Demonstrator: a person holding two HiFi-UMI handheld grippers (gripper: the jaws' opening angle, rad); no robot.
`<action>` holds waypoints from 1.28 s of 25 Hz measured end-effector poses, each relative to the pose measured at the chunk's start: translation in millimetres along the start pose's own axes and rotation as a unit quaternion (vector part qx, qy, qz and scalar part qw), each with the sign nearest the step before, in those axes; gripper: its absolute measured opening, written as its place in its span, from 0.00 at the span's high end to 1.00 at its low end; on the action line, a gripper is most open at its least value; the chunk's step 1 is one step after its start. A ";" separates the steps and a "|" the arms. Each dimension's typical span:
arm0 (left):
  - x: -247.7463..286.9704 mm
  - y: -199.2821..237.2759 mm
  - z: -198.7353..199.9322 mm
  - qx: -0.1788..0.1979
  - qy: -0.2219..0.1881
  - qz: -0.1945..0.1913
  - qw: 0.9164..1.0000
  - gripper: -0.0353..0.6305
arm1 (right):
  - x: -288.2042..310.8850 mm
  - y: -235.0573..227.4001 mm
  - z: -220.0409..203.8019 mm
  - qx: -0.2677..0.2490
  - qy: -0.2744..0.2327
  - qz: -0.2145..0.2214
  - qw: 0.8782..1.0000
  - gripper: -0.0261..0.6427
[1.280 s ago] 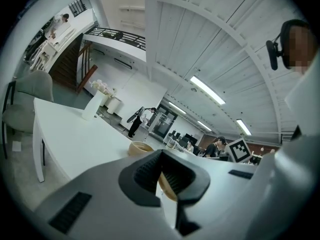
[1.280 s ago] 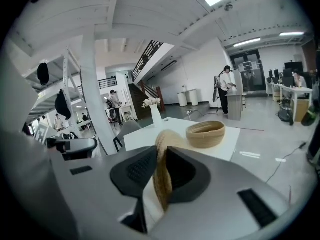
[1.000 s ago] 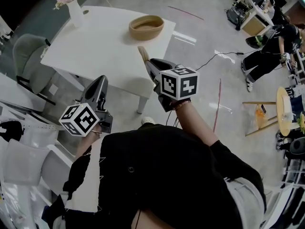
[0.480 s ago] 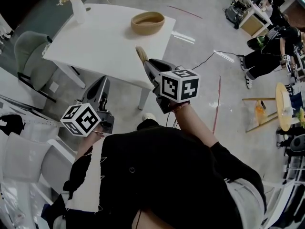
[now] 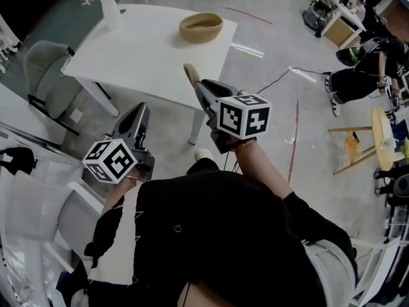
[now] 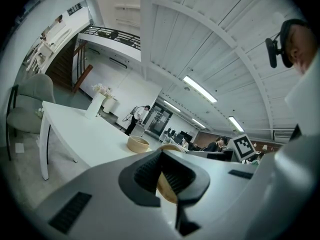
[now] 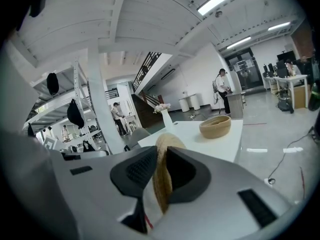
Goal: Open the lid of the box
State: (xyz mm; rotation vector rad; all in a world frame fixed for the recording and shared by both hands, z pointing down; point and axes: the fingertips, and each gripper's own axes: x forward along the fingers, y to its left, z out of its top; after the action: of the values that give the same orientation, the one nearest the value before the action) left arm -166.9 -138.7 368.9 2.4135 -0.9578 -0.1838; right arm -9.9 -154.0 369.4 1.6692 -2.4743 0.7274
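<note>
My right gripper (image 7: 160, 159) is clenched on the woven lid (image 7: 166, 145), which stands on edge between the pads with its rim poking out past the fingertips. The lid is already well clear of the round woven box (image 5: 200, 27). That box sits open on the far part of the white table (image 5: 140, 56), well apart from both grippers. I judge the opening itself done, and the step in hand is carrying the lid without losing it. The pads hold only a narrow strip of a thin, springy weave, so I would keep the squeeze steady rather than harder, since more force could bend or crease the rim. I would also hold the wrist quiet, because a disc gripped at one edge will try to swing and pivot in the pads if I roll or jerk. The left gripper (image 6: 161, 160) is released, its jaws a little apart with nothing between them. The tan I see through its gap looks to be the lid beyond, not something it holds. It hangs low at my side, and I would bring it up under the lid's free edge only if the lid starts to sag. When I set the lid down, the bare table beside the box looks the safest spot, away from the vase of flowers (image 5: 110, 11) at the far corner. I would lower the lid flat before letting go.
</note>
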 end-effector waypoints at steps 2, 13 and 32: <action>-4.1 -1.0 -1.9 0.000 0.002 -0.002 1.000 0.93 | -2.3 3.1 -3.9 0.000 0.001 -0.002 1.000 0.86; -19.4 -7.5 -10.8 -0.004 0.008 -0.010 1.000 0.93 | -13.8 13.4 -23.3 0.000 0.014 -0.010 1.000 0.86; -16.7 -13.2 -24.5 -0.010 0.024 -0.023 0.999 0.93 | -24.5 7.9 -42.3 0.012 0.028 -0.028 0.999 0.86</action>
State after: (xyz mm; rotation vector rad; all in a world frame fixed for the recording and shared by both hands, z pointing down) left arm -163.7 -109.1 381.7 2.4116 -0.8747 -0.1521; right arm -15.5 -112.9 396.5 1.6940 -2.3819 0.7890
